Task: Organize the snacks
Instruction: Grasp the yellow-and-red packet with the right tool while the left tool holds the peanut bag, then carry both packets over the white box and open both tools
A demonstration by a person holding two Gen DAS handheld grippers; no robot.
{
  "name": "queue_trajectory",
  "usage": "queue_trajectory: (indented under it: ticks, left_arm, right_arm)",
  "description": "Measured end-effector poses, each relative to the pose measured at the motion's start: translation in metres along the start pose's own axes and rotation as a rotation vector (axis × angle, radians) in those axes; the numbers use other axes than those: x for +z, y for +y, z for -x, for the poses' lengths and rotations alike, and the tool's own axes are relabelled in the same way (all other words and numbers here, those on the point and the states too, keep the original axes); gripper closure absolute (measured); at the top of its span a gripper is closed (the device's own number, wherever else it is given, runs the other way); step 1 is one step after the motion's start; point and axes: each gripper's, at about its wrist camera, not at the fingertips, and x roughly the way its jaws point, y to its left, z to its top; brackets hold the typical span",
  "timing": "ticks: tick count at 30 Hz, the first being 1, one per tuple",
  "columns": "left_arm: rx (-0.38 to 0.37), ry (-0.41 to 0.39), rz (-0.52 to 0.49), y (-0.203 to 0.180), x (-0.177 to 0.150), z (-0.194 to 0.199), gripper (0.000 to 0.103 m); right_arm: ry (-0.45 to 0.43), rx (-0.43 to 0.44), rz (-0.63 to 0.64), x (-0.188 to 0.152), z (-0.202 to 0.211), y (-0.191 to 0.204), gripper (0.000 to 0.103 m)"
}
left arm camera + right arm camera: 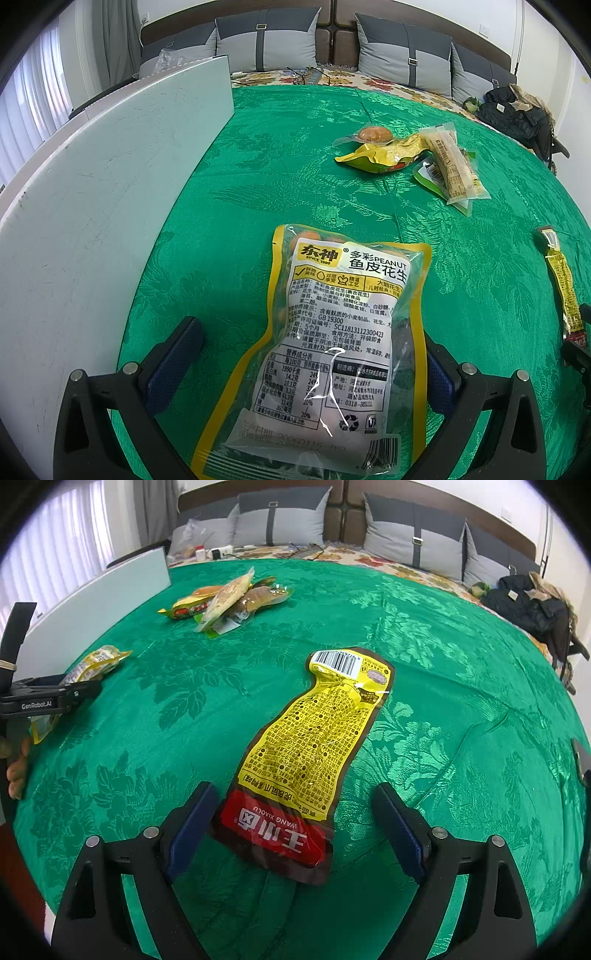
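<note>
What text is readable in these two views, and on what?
"PEANUT", "SINCE 1990", "GB 19300", "SC11813112300423": peanut bag.
"WANG XIAOLU": yellow-and-red pouch, printed upside down.
"GenRobot.AI": left claw, seen side-on.
Chinese fine print, barcode digits, date stamp: too small or blurred.
Far pile of snacks: unreadable.

Your left gripper (314, 369) points steeply downward with its jaws spread wide, one finger at 7 o'clock in its own view and the other at 5 o'clock, the pads pressing on nothing. Your right gripper (295, 834) tilts down the same way, jaws wide apart and gripping nothing. From the right wrist view, your hand (16, 771) shows at 9 o'clock.
</note>
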Motion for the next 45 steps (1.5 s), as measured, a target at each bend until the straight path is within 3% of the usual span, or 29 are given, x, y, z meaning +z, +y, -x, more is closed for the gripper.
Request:
queue_trajectory:
  ticks: [6,11,16,19,21,22,23,24,25,26,35,38,45]
  left_arm:
    - [0.000,0.000,0.000,0.000,0.000,0.000,0.000]
    - [0.001,0.000,0.000,0.000,0.000,0.000,0.000]
    - [-0.003,0.034,-0.015,-0.001,0.002,-0.001,0.000]
    - [-0.010,0.105,-0.027,-0.004,0.006,-0.002,0.000]
    - [-0.017,0.138,-0.038,-0.006,0.007,-0.002,0.003]
    - [-0.024,0.144,-0.047,-0.006,0.008,-0.001,0.012]
    - [-0.034,0.133,-0.061,-0.006,0.007,0.003,0.020]
    - [-0.051,0.116,-0.072,-0.004,0.007,0.009,0.038]
    - [-0.067,0.108,-0.075,-0.003,0.006,0.013,0.044]
    - [-0.086,0.114,-0.068,0.000,0.004,0.016,0.045]
    - [-0.248,0.054,0.097,0.021,-0.005,0.061,0.046]
    - [-0.305,0.021,0.130,0.022,-0.004,0.089,0.046]
    - [-0.353,-0.014,0.074,0.022,-0.016,0.146,0.046]
  right_arm:
    - [-0.001,0.010,-0.007,0.001,-0.001,-0.002,0.013]
    - [-0.020,0.101,-0.104,-0.001,0.005,-0.020,0.013]
    - [0.170,0.056,-0.207,0.031,-0.008,-0.020,0.014]
    - [0.264,0.010,-0.185,0.052,-0.026,-0.006,0.013]
    - [0.279,-0.037,-0.156,0.060,-0.035,0.001,0.016]
    - [0.275,-0.055,-0.160,0.061,-0.035,0.002,0.018]
    - [0.265,-0.086,-0.162,0.060,-0.033,0.002,0.034]
    - [0.254,-0.079,-0.172,0.057,-0.028,0.001,0.046]
    - [0.253,-0.066,-0.189,0.054,-0.025,-0.001,0.050]
    - [0.244,-0.048,-0.211,0.049,-0.017,-0.004,0.057]
    - [0.031,0.232,-0.471,0.017,0.050,-0.028,0.058]
    - [0.009,0.262,-0.475,0.018,0.054,-0.025,0.058]
    - [0.026,0.308,-0.400,0.021,0.050,0.016,0.058]
